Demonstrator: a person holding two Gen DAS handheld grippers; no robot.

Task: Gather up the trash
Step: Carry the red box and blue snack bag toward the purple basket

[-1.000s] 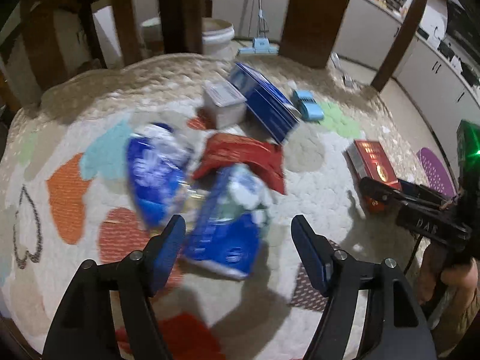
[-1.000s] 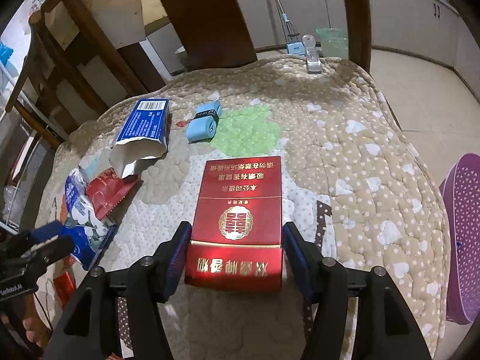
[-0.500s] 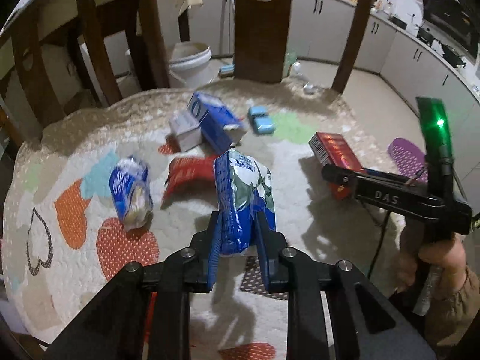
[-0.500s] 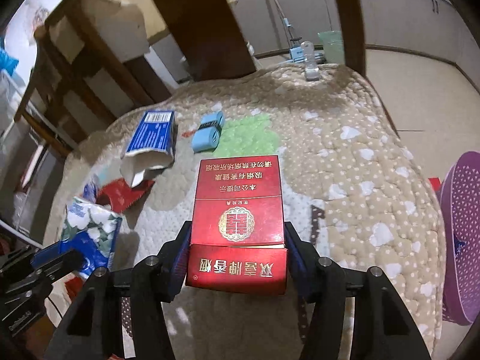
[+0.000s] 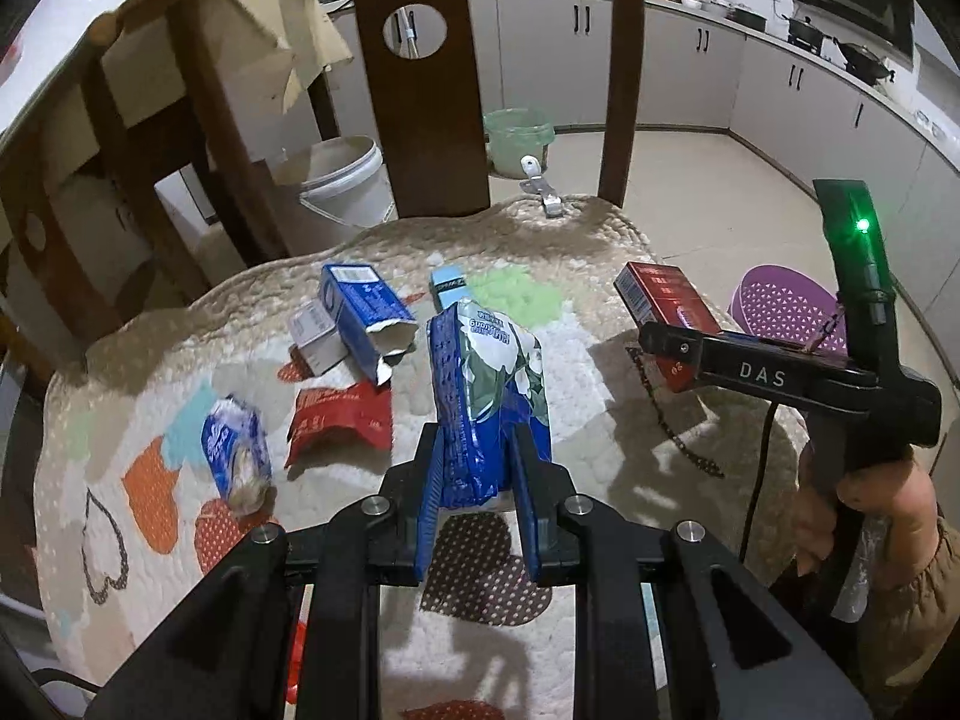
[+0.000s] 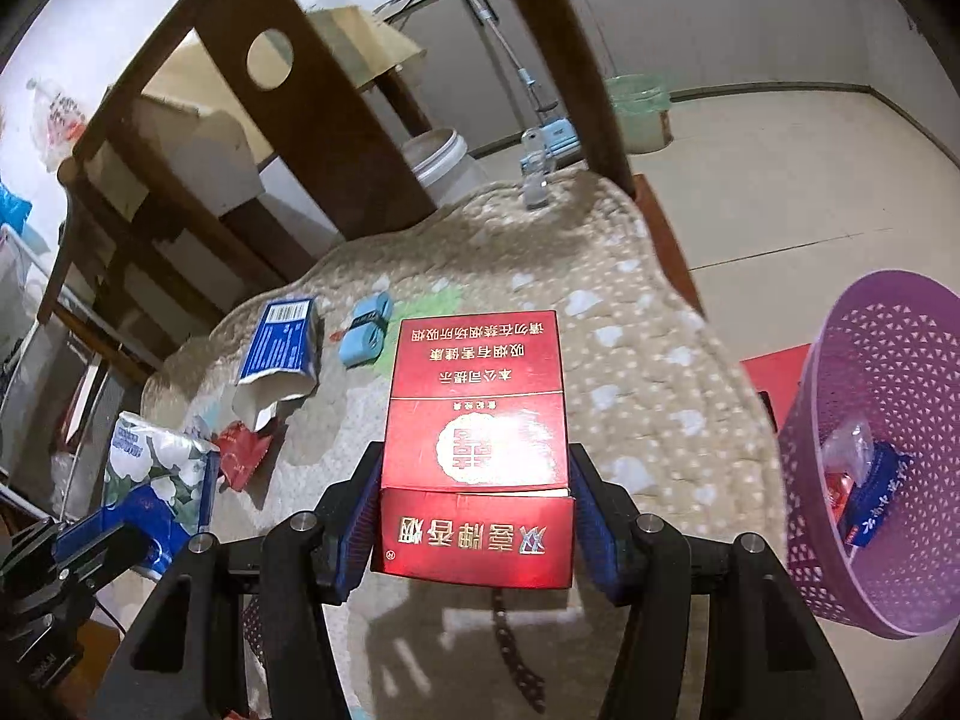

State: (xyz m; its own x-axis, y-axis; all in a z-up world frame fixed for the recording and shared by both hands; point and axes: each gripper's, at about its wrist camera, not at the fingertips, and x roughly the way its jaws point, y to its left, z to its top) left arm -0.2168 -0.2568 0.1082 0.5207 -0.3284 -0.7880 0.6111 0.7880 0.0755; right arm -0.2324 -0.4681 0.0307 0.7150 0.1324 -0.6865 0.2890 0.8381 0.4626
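Left claw (image 5: 479, 498): closed on the blue tissue pack (image 5: 489, 396); both pads press its lower end, and the pack stands up between them, clear of the quilted tabletop (image 5: 606, 312).
Right claw (image 6: 474, 516): gripping the red cigarette carton (image 6: 474, 420) by its two long sides; the carton lies flat between my pads, its far end pointing away from me.
Carton in the left view: it shows past the tip of my right claw (image 5: 645, 339), to the right of the left claw.
Purple basket (image 6: 888, 420): to the right of the right claw, beyond the tabletop edge, tilted towards me; a blue packet and a clear wrapper lie inside.
Beyond the left claw: torn blue carton (image 5: 366, 312) on its side, a small grey box (image 5: 315, 333) touching it on the left, and a light blue packet (image 5: 450, 288) to its right.
Left of the left claw: red wrapper (image 5: 342, 420) flat on the tabletop; crumpled blue packet (image 5: 237, 456) further left.
Right hand (image 5: 870, 492): wrapped round the right claw's handle.
Floor beyond the tabletop: white bucket (image 5: 342, 180), green-lined bin (image 5: 519, 138).
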